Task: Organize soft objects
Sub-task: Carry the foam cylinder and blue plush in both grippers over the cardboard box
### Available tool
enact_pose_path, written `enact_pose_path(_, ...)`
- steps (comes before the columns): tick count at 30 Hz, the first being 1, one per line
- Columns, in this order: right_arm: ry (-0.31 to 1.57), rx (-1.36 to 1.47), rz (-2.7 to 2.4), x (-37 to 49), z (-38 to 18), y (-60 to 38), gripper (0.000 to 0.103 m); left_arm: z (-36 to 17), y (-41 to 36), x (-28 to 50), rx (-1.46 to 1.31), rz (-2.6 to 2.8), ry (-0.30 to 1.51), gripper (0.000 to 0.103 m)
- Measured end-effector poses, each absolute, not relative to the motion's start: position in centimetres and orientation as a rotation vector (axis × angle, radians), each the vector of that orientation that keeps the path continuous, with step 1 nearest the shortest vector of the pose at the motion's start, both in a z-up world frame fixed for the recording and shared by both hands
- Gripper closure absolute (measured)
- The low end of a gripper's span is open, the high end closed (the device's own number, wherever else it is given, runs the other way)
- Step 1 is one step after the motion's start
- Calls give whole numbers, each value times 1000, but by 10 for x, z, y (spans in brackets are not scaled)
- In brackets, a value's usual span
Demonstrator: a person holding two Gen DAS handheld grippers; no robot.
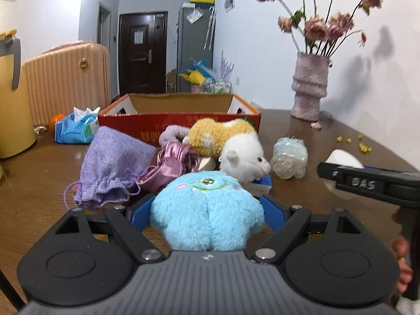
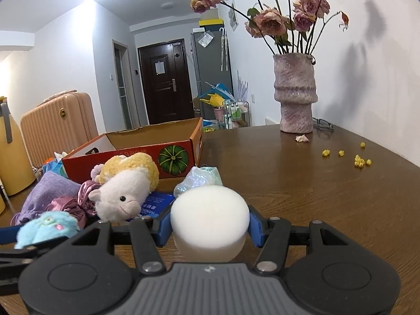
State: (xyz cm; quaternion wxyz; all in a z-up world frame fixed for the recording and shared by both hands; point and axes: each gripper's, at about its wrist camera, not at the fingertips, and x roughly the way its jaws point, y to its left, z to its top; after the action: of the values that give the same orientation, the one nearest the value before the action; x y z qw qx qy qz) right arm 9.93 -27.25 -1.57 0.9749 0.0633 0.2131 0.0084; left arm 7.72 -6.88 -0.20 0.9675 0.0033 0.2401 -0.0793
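Note:
My left gripper (image 1: 207, 204) is shut on a fluffy light-blue plush (image 1: 207, 215), just above the brown table. My right gripper (image 2: 209, 216) is shut on a white round sponge (image 2: 209, 210); it shows at the right of the left wrist view (image 1: 367, 181). Ahead lies a pile: a white and yellow plush animal (image 1: 231, 144), a purple knit pouch (image 1: 115, 165), a pink satin scrunchie (image 1: 173, 165) and a shiny clear bag (image 1: 288, 157). Behind the pile stands an open red cardboard box (image 1: 181, 120). The blue plush also shows in the right wrist view (image 2: 47, 227).
A fuzzy pink vase (image 2: 295, 94) with dried roses stands at the back right of the table (image 2: 315, 197). Small yellow bits (image 2: 359, 160) lie near it. A blue tissue pack (image 1: 76, 128) and an orange (image 1: 56, 119) lie left of the box. A yellow jug (image 1: 13, 99) stands far left.

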Motion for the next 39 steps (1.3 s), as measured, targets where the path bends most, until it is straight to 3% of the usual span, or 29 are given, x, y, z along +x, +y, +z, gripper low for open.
enact_pose_path(20, 347, 47, 7, 89, 3, -254, 47, 26, -28, 49, -47, -198, 355, 16)
enact_pose_path(39, 229, 55, 38, 150, 57, -232, 47, 70, -2, 98, -105, -112, 255, 16)
